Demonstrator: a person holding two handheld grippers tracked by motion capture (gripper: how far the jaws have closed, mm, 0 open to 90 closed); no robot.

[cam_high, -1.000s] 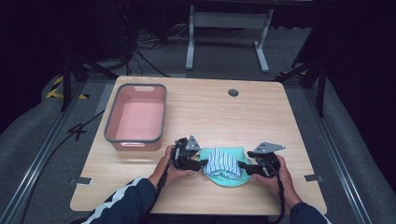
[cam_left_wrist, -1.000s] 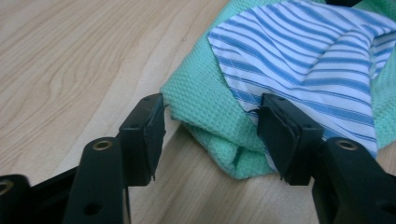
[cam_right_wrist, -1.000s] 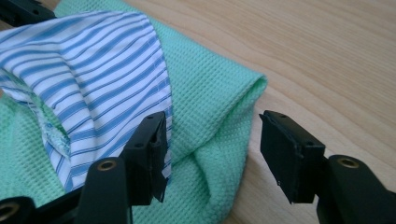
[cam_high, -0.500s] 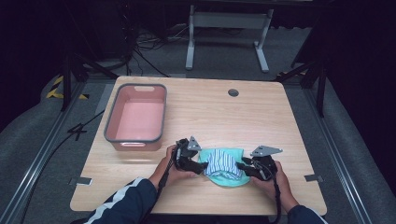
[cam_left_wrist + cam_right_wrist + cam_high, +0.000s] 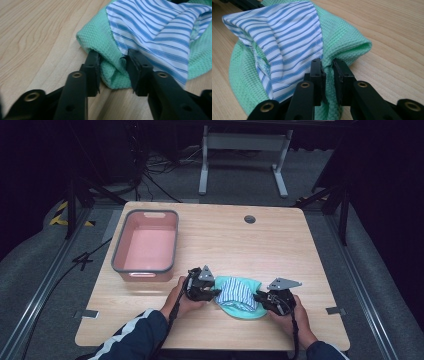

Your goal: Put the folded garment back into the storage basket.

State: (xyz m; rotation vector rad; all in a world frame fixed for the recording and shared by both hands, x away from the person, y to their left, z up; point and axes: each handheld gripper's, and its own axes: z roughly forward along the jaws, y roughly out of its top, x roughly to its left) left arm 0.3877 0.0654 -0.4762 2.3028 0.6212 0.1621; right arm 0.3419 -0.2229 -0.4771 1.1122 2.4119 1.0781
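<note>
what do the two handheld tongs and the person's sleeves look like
Both tongs, the left gripper and the right gripper, are black with brass-coloured rivets, each topped by a grey three-cornered plate and trailing a black cable. The left sleeve is dark navy with white stripes.

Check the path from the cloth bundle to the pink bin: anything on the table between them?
Nothing visible. The cloth bundle, pinched by the left gripper and the right gripper, lies right of the pink bin; bare table lies between, and the bin looks empty.
</note>
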